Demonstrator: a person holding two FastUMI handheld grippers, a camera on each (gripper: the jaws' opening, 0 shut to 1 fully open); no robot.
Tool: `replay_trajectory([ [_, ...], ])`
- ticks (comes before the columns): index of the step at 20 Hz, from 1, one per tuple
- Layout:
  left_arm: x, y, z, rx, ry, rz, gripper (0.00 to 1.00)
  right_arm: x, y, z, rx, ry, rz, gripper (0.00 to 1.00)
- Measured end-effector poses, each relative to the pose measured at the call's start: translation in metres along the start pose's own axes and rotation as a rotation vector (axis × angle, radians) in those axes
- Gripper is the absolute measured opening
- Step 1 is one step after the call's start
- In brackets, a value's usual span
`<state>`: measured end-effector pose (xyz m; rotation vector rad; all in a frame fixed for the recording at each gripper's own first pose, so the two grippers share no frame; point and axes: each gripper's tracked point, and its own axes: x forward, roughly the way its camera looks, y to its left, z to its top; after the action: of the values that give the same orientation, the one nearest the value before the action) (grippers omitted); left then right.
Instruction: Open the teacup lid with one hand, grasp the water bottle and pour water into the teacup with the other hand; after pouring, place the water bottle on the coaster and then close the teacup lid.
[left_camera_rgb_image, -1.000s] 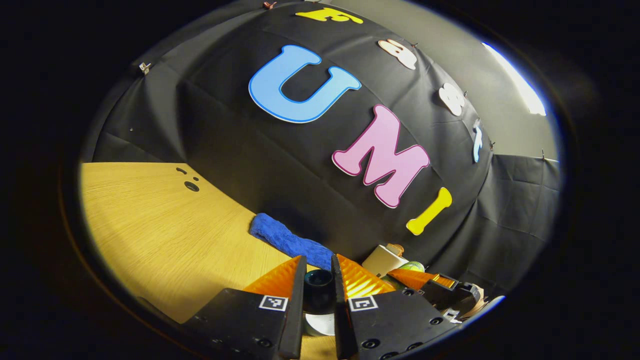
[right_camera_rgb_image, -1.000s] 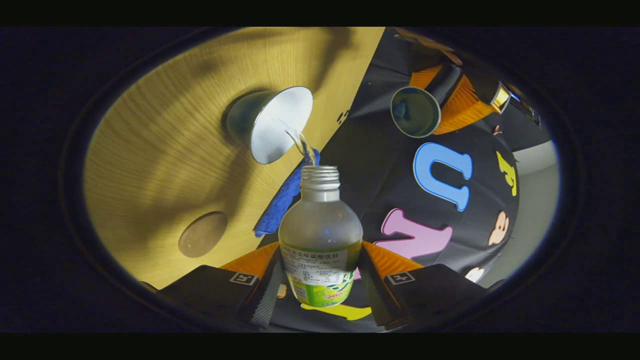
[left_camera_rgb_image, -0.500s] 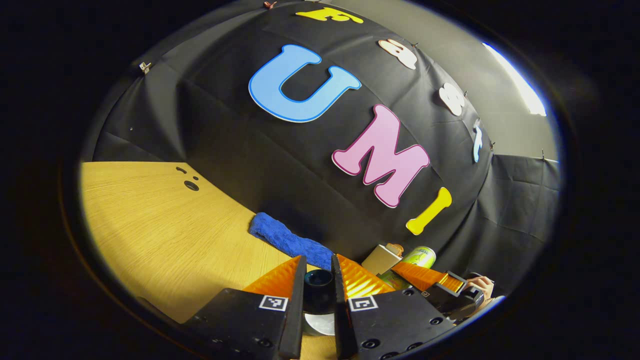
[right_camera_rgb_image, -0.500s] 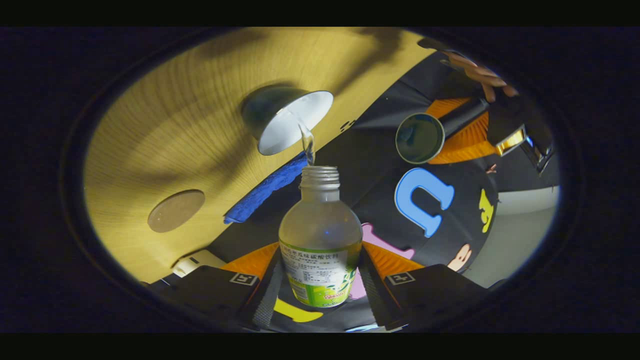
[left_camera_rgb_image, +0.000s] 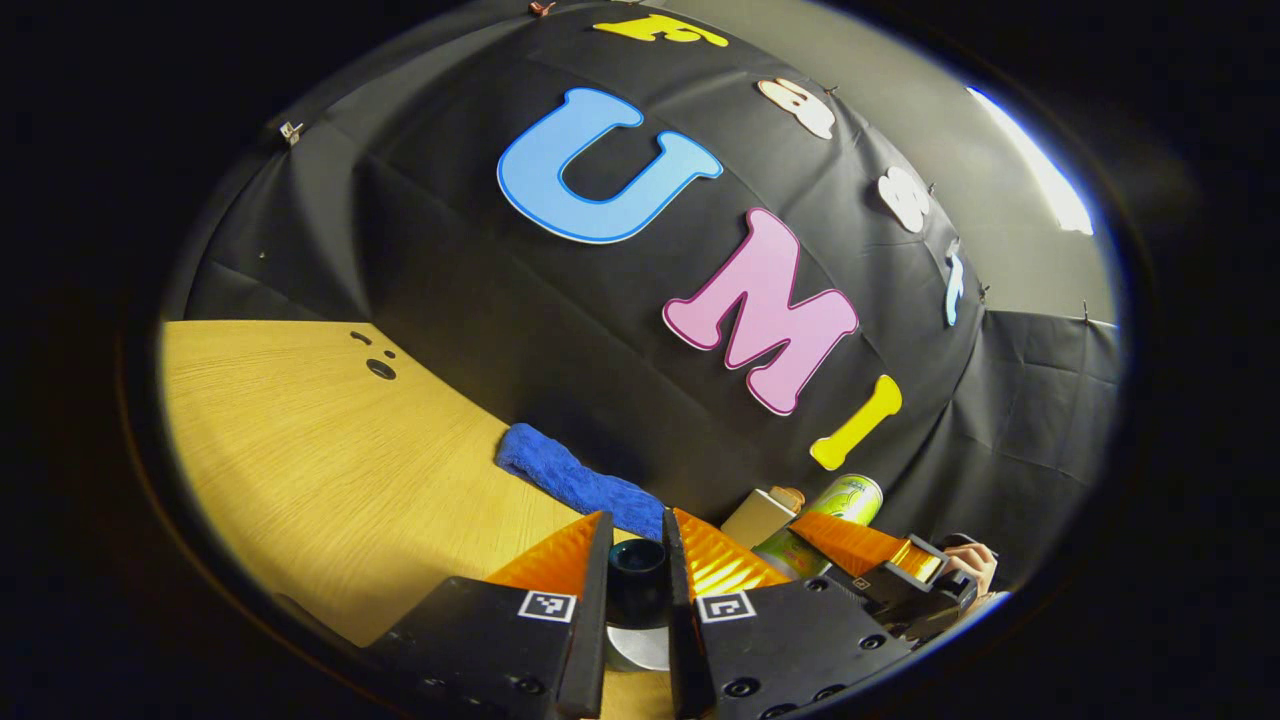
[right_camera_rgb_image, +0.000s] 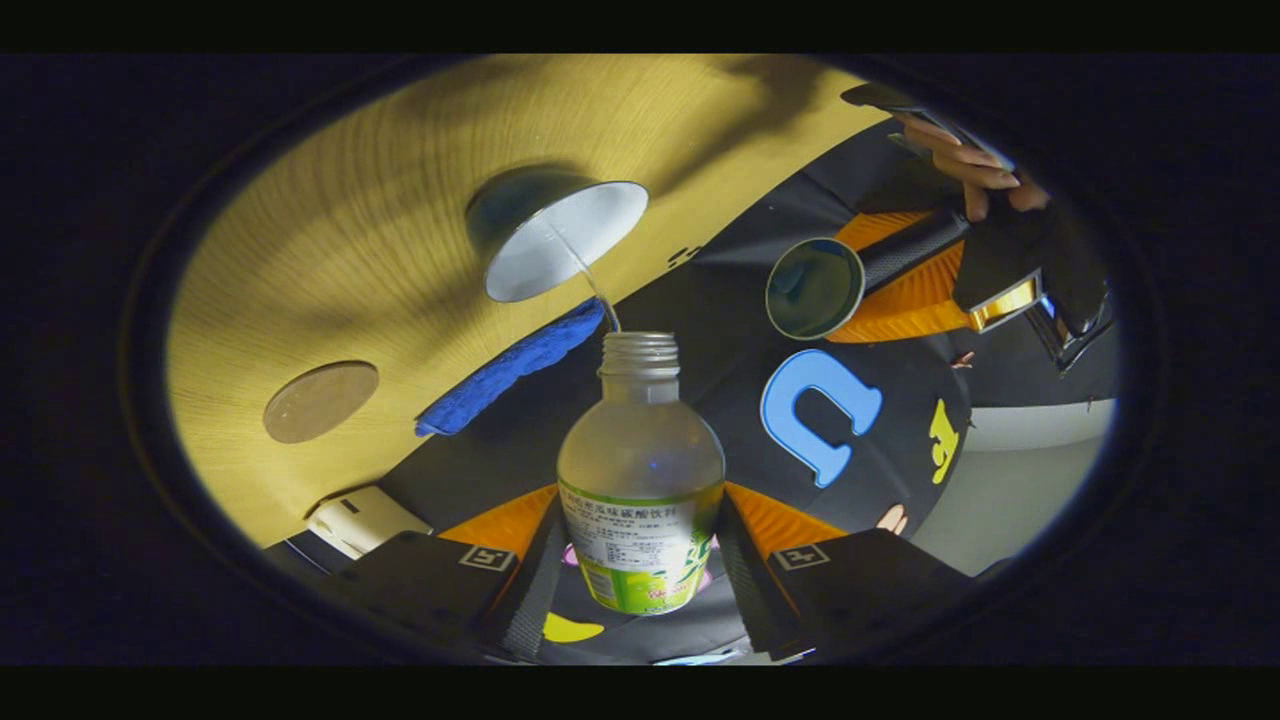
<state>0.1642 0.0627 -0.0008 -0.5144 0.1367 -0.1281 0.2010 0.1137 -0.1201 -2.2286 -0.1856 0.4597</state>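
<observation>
Moved: in the right gripper view the round brown coaster (right_camera_rgb_image: 320, 401) has slid further left and a small white box (right_camera_rgb_image: 366, 519) has come in at the table's edge. The thin stream of water is still running.
Right gripper (right_camera_rgb_image: 640, 560): its jaws are clamped on the clear plastic water bottle with a green label (right_camera_rgb_image: 640, 480), tipped toward the white-lined teacup (right_camera_rgb_image: 553, 248) on the yellow wooden table (right_camera_rgb_image: 350, 230).
Left gripper (left_camera_rgb_image: 637, 570): its jaws are clamped on the knob of the dark round teacup lid (left_camera_rgb_image: 638, 582), held up off the cup.
Nearby: a rolled blue towel (right_camera_rgb_image: 510, 365) lies by the wall.
Done: lid off, pouring going on.
Left: stop pouring, stand the bottle on the coaster, put the lid back.
</observation>
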Motion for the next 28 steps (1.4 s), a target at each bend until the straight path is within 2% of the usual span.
replay_trajectory([
  [5,0.0,-0.002,-0.001,-0.002,0.003,-0.003,0.3,0.001,0.001,0.0,0.005,-0.002,0.003,0.77],
  [7,0.0,-0.001,-0.002,-0.002,0.006,-0.002,0.33,-0.001,0.002,0.0,0.012,0.002,0.005,0.77],
  [8,0.0,-0.001,-0.002,-0.003,0.006,-0.002,0.3,0.0,0.001,0.0,0.025,0.003,0.009,0.77],
  [10,0.001,-0.001,-0.001,-0.002,0.004,0.001,0.3,-0.003,0.011,0.002,0.117,0.0,0.046,0.78],
  [13,0.0,0.0,0.0,-0.001,0.0,0.004,0.3,-0.008,0.039,0.012,0.35,-0.005,0.138,0.8],
  [19,0.0,0.004,0.001,-0.004,-0.004,0.017,0.3,-0.017,0.071,0.028,0.804,0.012,0.235,0.78],
  [24,-0.001,0.005,0.001,-0.005,-0.006,0.024,0.3,-0.02,0.075,0.036,1.341,-0.015,0.301,0.78],
  [27,0.0,0.003,-0.001,-0.008,-0.005,0.023,0.3,-0.022,0.057,0.028,1.777,-0.068,0.3,0.79],
  [28,-0.001,0.002,0.001,-0.008,-0.006,0.022,0.3,-0.022,0.053,0.016,1.932,-0.069,0.275,0.79],
])
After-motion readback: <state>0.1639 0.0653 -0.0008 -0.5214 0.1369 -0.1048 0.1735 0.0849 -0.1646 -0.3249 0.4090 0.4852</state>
